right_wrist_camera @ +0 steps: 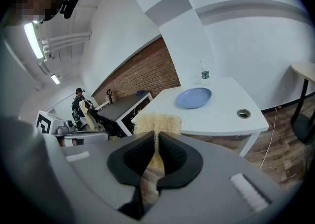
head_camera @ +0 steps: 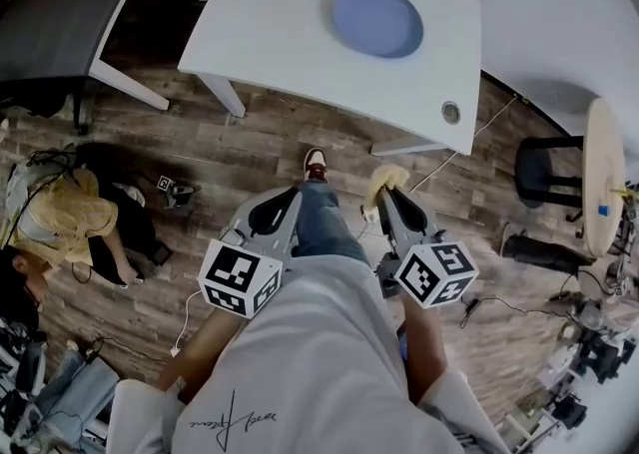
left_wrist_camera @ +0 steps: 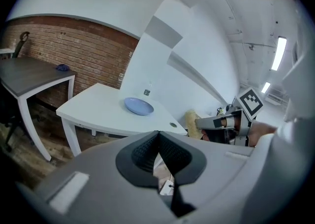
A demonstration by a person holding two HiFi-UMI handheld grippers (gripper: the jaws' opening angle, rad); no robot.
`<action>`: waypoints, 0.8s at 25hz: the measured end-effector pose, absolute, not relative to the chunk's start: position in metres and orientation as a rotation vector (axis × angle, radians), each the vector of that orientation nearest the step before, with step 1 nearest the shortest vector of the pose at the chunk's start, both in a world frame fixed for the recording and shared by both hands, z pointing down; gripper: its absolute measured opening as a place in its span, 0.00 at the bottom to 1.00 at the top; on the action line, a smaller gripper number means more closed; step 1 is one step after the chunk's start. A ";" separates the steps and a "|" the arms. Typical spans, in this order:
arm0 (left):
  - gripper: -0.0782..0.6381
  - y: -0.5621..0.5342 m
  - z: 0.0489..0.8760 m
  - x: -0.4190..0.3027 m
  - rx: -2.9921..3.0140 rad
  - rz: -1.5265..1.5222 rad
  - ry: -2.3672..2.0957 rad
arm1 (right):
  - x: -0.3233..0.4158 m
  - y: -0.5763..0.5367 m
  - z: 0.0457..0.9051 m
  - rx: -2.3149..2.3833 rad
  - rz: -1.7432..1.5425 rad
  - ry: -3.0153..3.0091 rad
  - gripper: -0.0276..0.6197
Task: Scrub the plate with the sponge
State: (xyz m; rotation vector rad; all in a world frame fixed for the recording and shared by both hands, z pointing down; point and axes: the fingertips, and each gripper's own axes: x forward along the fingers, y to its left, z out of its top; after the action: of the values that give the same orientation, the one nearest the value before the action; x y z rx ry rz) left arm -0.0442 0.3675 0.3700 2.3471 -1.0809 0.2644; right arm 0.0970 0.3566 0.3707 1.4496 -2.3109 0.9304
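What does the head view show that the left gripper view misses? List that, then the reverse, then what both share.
Head view only: the wearer's shoe, a black stool and a person in a yellow top at the left edge.
Left gripper view only: the brick wall and the ceiling lights.
Both: the blue plate on the white table, and the right gripper holding the yellow sponge.

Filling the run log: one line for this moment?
left gripper: shut, empty | right gripper: shut on sponge | plate: on table, untouched
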 end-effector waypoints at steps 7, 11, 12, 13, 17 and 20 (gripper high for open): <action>0.12 0.308 0.372 -0.010 2.350 0.326 -1.014 | 0.123 0.291 0.373 1.440 0.930 -2.292 0.09; 0.12 0.280 0.381 0.002 2.346 0.344 -0.989 | 0.132 0.258 0.378 1.438 0.945 -2.292 0.09; 0.12 0.272 0.383 0.008 2.343 0.353 -0.983 | 0.135 0.249 0.379 1.434 0.950 -2.295 0.09; 0.12 0.264 0.385 0.013 2.343 0.365 -0.979 | 0.139 0.239 0.379 1.432 0.953 -2.298 0.09; 0.12 0.229 0.385 0.022 2.341 0.397 -0.990 | 0.153 0.204 0.380 1.439 0.965 -2.306 0.09; 0.12 0.206 0.379 0.026 2.345 0.403 -1.018 | 0.160 0.183 0.378 1.435 0.968 -2.325 0.09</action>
State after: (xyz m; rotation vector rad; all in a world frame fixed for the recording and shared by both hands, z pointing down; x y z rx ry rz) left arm 0.0260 0.2065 0.3786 2.3448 -1.0181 0.4025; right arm 0.1604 0.1832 0.3776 1.4348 -2.3254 0.9675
